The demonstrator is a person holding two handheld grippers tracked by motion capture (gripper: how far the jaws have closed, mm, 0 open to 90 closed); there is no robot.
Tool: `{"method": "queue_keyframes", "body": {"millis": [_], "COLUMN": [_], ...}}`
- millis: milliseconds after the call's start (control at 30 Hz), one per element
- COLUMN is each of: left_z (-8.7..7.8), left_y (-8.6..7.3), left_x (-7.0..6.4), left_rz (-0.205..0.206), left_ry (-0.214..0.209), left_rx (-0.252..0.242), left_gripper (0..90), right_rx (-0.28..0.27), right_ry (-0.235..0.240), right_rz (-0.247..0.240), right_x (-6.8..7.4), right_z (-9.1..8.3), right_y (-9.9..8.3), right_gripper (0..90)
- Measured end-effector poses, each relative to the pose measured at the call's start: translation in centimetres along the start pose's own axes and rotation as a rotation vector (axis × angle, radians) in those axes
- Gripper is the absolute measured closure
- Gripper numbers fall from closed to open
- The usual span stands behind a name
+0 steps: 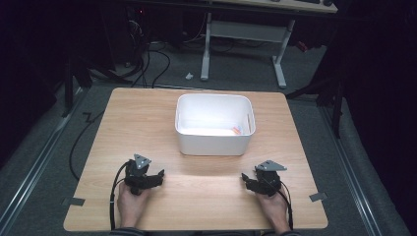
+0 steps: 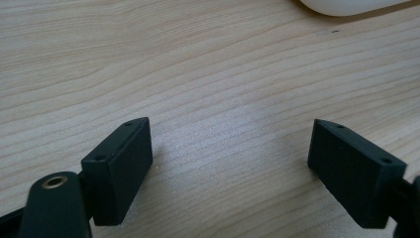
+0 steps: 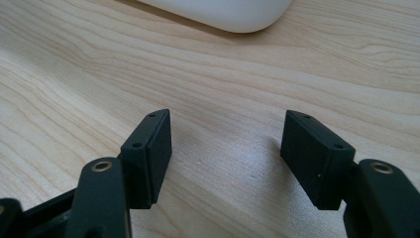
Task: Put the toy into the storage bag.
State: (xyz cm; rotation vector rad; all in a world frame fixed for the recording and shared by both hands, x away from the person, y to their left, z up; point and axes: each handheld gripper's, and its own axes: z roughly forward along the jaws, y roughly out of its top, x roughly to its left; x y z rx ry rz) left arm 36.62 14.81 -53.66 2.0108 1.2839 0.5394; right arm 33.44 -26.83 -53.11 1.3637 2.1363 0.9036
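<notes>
A: Two grippers, both parked near our edge. Left black two-jaw gripper (image 1: 160, 175) has its jaws spread wide, nothing between them, just bare wood under it.

B: White rectangular plastic bin (image 1: 215, 142) sits mid-table, well apart from both. We see something small and orange (image 1: 237, 130) low at its right inner wall, too small to tell what.

A: Right black two-jaw gripper (image 1: 244, 177) is also spread, empty. Risk as we judge it: the bin looks light, so a jaw clipping its rim on the way in could shove or tip it.

B: Surface is a light wood-grain tabletop (image 1: 137, 118), smooth, so the bin may slide. Room is dark, grey floor, cables (image 1: 147, 64), a white-legged desk (image 1: 243, 34) behind.
</notes>
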Motion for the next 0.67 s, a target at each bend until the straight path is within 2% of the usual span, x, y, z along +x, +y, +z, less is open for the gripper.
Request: {"method": "queue_keyframes", "body": {"millis": [167, 667], "left_z": [0.0, -0.01], "left_y": [-0.01, -0.02], "left_x": [-0.02, -0.04], "left_rz": [0.0, 0.0], "left_ry": [-0.001, 0.0], "left_rx": [-0.001, 0.0], "left_gripper": [17.7, 17.6], "right_rx": [0.007, 0.011], "right_ry": [-0.01, -0.022], "right_rz": [0.019, 0.029], "right_x": [-0.01, -0.04], "right_z": [0.02, 0.03], "right_y": [0.02, 0.01], "right_gripper": [32.6, 29.7]}}
